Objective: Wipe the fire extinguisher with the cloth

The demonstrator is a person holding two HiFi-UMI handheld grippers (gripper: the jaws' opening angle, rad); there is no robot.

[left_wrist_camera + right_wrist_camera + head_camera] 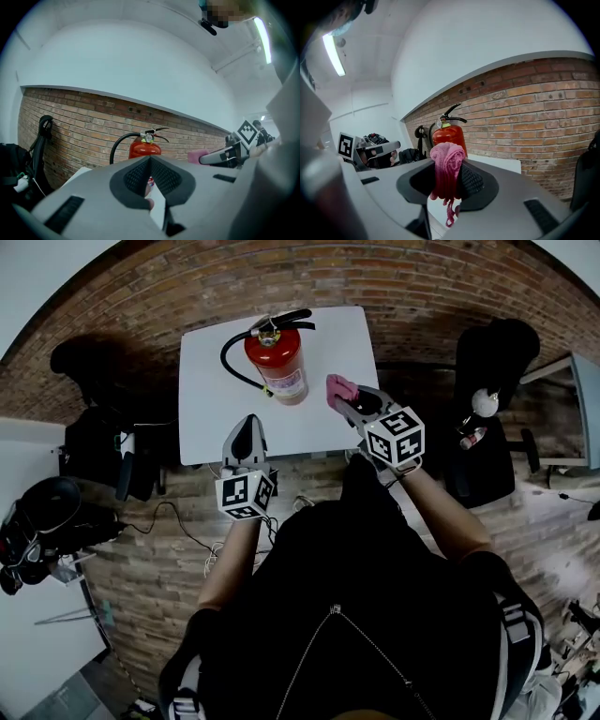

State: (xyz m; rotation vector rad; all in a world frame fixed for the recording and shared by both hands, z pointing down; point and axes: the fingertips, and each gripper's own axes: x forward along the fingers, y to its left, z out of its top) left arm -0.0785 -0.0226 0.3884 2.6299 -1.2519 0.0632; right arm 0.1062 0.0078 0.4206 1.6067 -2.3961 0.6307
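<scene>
A red fire extinguisher [278,364] with a black hose and handle stands upright on the small white table [216,399]; it also shows in the left gripper view [145,147] and the right gripper view [450,133]. My right gripper [337,397] is shut on a pink cloth [340,388], to the right of the extinguisher and apart from it. The cloth [446,169] bunches between the jaws and hangs down. My left gripper [247,433] is shut with nothing in it, over the table's front edge, short of the extinguisher.
A brick floor surrounds the table. A black chair [98,362] stands to the table's left and another black seat [492,371] to the right. Cables [178,526] trail on the floor at the front left. A brick wall [84,122] rises behind the table.
</scene>
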